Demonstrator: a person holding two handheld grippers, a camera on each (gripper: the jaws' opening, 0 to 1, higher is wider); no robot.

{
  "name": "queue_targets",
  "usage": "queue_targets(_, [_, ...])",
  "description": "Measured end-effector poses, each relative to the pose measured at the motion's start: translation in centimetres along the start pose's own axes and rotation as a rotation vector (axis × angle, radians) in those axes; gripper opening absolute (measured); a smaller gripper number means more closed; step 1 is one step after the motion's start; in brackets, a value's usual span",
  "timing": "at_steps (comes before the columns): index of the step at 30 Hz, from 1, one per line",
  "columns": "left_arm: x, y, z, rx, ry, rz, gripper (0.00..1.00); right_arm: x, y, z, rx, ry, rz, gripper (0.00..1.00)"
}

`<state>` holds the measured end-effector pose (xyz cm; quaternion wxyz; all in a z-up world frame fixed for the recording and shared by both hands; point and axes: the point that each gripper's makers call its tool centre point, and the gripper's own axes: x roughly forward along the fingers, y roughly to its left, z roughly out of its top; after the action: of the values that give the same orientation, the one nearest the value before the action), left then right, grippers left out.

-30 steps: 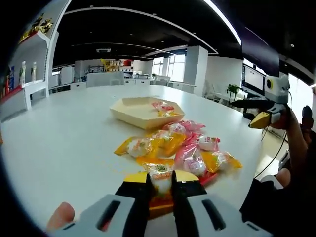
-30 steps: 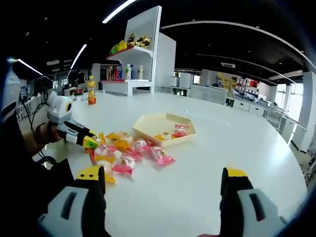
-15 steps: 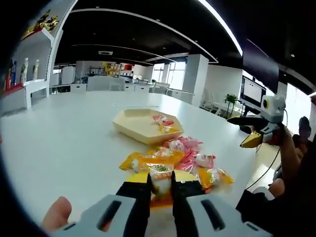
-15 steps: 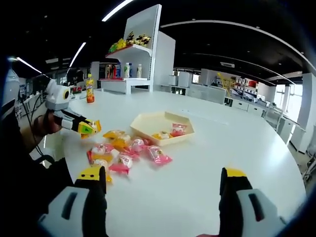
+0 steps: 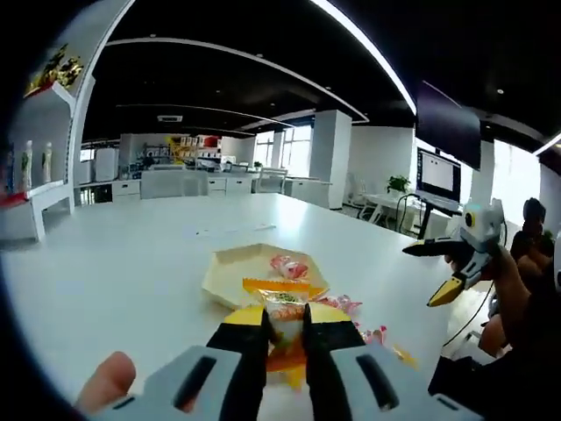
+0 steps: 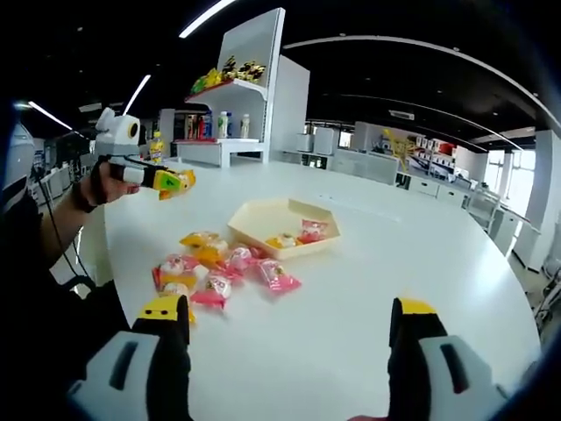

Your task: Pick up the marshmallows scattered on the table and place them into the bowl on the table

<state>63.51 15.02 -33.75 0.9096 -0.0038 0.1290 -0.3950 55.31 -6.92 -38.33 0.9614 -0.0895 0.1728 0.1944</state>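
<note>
Lifted since earlier, the left claw (image 5: 285, 326) pinches a yellow-wrapped marshmallow (image 5: 282, 309) above the beige hexagonal bowl (image 5: 230, 279) — a loose wrapper grip risks slipping; right claw (image 6: 289, 324) spread wide.

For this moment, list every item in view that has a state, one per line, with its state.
Left hand-held gripper: shut on a yellow-wrapped marshmallow, held in the air above the table.
Right hand-held gripper: open, holding nothing.
Bowl: upright on the table, a few wrapped marshmallows inside.
Marshmallow pile: loose on the table beside the bowl, not yet picked up.
</note>
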Motion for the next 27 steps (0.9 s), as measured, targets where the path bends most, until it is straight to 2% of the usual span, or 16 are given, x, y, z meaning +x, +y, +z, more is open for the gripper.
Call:
queue_targets(5, [1.8,0.5,1.5,0.018,-0.018,-0.012,0.15,0.0,-0.1,-0.3,0.006,0.005,-0.002,0.91])
queue_targets(8, [2.4,0.2,1.7,0.003,-0.01,-0.032,0.15,0.0,-0.2,-0.4,0.011,0.008,-0.003,0.91])
queue_targets(9, [3.7,-0.4,1.9,-0.029,-0.01,-0.075,0.15,0.0,-0.2,-0.4,0.012,0.008,-0.004,0.91])
queue_targets(10, [4.2,-0.5,1.9,-0.039,-0.007,-0.082,0.15,0.0,-0.2,-0.4,0.011,0.009,-0.004,0.91])
queue_targets(14, [6.7,-0.6,1.9,-0.041,-0.014,-0.074,0.15,0.1,-0.1,-0.5,0.011,0.01,-0.001,0.91])
queue_targets(18, [9.3,0.1,0.7,-0.022,0.011,-0.039,0.15,0.0,-0.1,-0.6,0.01,0.014,-0.002,0.91])
queue_targets(21, [11.5,0.3,-0.8,-0.043,0.034,-0.028,0.15,-0.1,-0.3,-0.7,0.013,0.015,-0.005,0.91])
queue_targets(24, [12.6,0.4,-1.5,-0.041,0.033,-0.012,0.15,-0.3,-0.4,-0.8,0.015,0.016,-0.008,0.91])
queue_targets(27, [13.7,0.3,-2.6,-0.026,0.064,-0.005,0.15,-0.3,-0.5,-0.9,0.016,0.022,-0.013,0.91])
